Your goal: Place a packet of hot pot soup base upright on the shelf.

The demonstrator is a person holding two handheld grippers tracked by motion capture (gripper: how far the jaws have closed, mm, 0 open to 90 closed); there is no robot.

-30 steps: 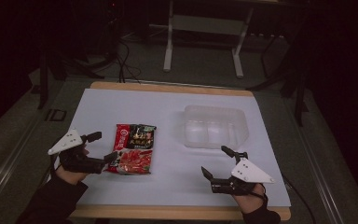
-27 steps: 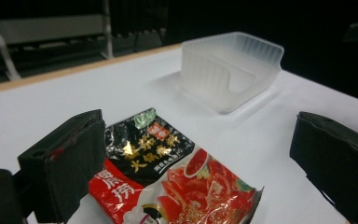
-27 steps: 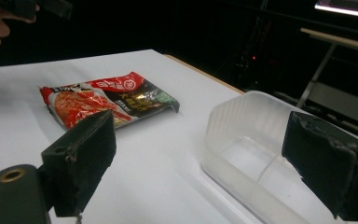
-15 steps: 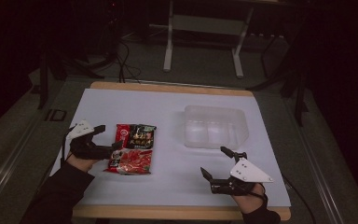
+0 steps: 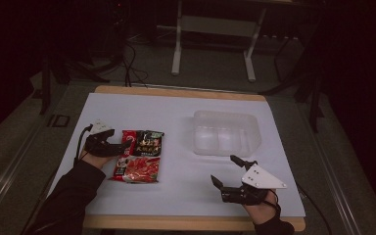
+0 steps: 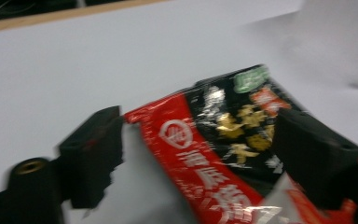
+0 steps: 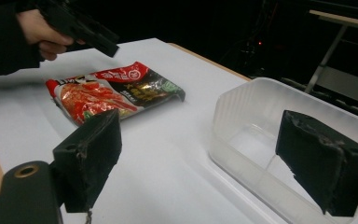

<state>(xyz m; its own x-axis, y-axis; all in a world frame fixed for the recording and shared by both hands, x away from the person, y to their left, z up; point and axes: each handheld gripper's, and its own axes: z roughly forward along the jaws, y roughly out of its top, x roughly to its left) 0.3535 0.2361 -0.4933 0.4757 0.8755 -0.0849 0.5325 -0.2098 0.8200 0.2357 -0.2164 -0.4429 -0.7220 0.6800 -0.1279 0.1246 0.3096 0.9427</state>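
Two grippers in your hands, both spread wide, neither clamped on anything. Your right gripper (image 5: 225, 171) sits nearest, at table's (image 5: 176, 105) front edge, well apart from packet. Your left gripper (image 5: 120, 145): tips at red-and-black noodle packet (image 5: 139, 155), its top left corner. Left gripper view: packet's (image 6: 223, 149) corner lies between your fingers (image 6: 93, 154), one jaw overlapping its black panel; contact unclear, blurred. Right gripper view: clear plastic tub (image 7: 279, 135) just beyond right jaw, empty. Packet's long axis runs front to back, black end pointing away from you.
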